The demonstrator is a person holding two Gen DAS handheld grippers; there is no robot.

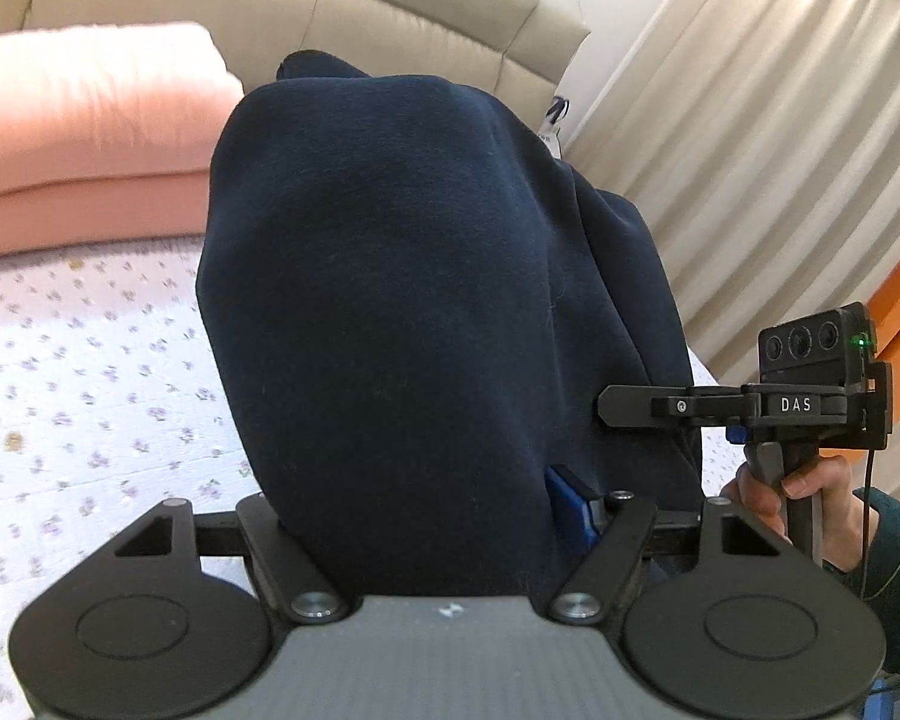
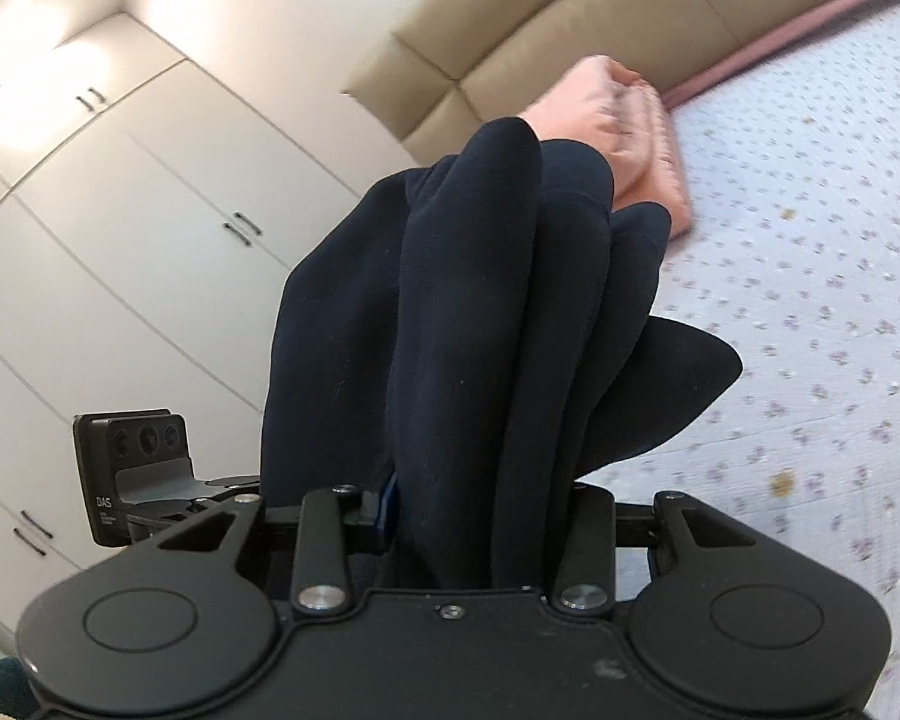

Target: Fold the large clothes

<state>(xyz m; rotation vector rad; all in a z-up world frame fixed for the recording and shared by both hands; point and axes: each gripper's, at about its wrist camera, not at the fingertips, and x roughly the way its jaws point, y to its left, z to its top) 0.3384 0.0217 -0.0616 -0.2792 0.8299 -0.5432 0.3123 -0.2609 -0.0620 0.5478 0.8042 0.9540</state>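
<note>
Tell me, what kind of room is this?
Most likely a bedroom: a floral bedspread under a padded headboard, a folded pink blanket, and a white wardrobe along the wall.

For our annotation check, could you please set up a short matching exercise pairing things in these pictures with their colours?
Things:
1. garment held in the tongs
2. folded blanket by the headboard
3. bedsheet
4. headboard

Colours:
A. white with small purple flowers
B. beige
C. dark navy
D. peach pink

Pairs: 1-C, 2-D, 3-A, 4-B
</note>
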